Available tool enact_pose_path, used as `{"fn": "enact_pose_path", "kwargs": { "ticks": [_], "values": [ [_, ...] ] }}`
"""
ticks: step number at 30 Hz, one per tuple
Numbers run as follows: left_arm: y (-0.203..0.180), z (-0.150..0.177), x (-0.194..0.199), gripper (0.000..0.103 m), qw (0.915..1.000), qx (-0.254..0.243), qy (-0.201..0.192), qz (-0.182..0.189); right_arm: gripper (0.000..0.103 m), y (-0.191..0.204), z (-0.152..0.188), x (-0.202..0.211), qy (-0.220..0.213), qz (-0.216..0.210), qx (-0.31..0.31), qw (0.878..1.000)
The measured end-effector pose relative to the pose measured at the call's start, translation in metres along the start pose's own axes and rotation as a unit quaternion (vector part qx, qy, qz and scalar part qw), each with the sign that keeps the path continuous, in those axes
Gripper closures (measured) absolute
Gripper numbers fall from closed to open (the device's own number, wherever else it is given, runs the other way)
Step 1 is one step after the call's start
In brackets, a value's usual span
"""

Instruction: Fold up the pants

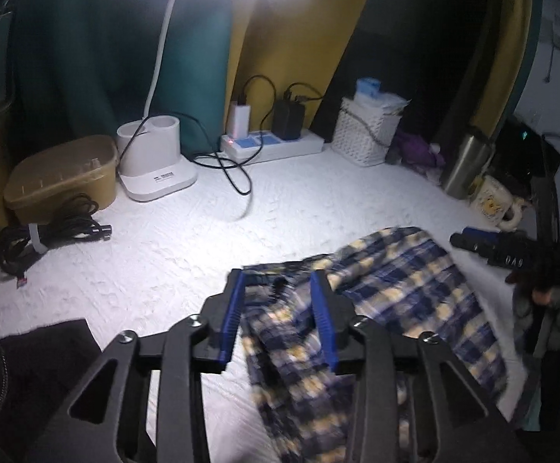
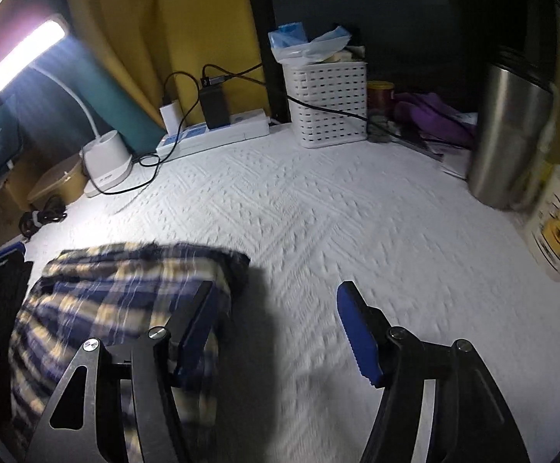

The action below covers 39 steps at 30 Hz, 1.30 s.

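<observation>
Left wrist view shows the left gripper (image 1: 278, 289) over the plaid pants (image 1: 395, 301) lying on the white table (image 1: 164, 254), jaws apart and unclamped, while the right gripper (image 2: 276, 301), jaws wide, has them to its left.

Wrist views angled down, sharing pants (image 1: 376, 289) (close)

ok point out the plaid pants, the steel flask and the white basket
plaid pants (image 1: 395, 289), left wrist view, middle of the folded cloth
steel flask (image 2: 511, 135), right wrist view, middle of its body
white basket (image 2: 328, 104), right wrist view, front wall
</observation>
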State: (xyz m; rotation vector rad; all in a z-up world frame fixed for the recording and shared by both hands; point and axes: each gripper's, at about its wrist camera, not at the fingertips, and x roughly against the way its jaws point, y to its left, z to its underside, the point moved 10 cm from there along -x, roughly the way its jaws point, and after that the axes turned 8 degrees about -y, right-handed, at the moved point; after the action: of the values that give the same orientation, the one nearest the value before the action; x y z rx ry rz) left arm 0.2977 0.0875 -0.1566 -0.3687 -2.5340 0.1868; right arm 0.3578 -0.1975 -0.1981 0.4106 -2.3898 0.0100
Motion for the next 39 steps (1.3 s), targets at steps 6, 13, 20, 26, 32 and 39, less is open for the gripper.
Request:
{"fn": "enact_pose_path", "kwargs": {
  "ticks": [6, 13, 20, 26, 32, 39],
  "values": [
    [-0.024, 0.031, 0.004, 0.064, 0.9993, -0.004, 0.031, 0.019, 0.037, 0.017, 0.028, 0.023, 0.014, -0.008, 0.026, 1.0],
    [-0.005, 0.071, -0.016, 0.059, 0.9968, 0.008, 0.077, -0.017, 0.037, 0.034, 0.075, 0.016, 0.046, 0.026, 0.085, 0.995],
    [-0.007, 0.062, 0.0, 0.058, 0.9974, -0.011, 0.061, -0.038, 0.037, 0.014, 0.077, 0.036, 0.033, 0.067, 0.082, 0.994],
    [-0.025, 0.049, 0.03, 0.058, 0.9992, 0.007, 0.038, -0.009, 0.037, 0.026, 0.081, 0.064, 0.023, 0.037, 0.067, 0.997],
    [-0.041, 0.071, 0.03, 0.058, 0.9979, 0.011, 0.064, 0.002, 0.037, 0.051, 0.108, 0.067, 0.043, 0.01, 0.077, 0.996],
    [-0.02, 0.104, 0.021, 0.053, 0.9952, 0.011, 0.094, -0.023, 0.037, 0.04, 0.128, 0.074, 0.048, 0.027, 0.082, 0.995]
  ]
}}
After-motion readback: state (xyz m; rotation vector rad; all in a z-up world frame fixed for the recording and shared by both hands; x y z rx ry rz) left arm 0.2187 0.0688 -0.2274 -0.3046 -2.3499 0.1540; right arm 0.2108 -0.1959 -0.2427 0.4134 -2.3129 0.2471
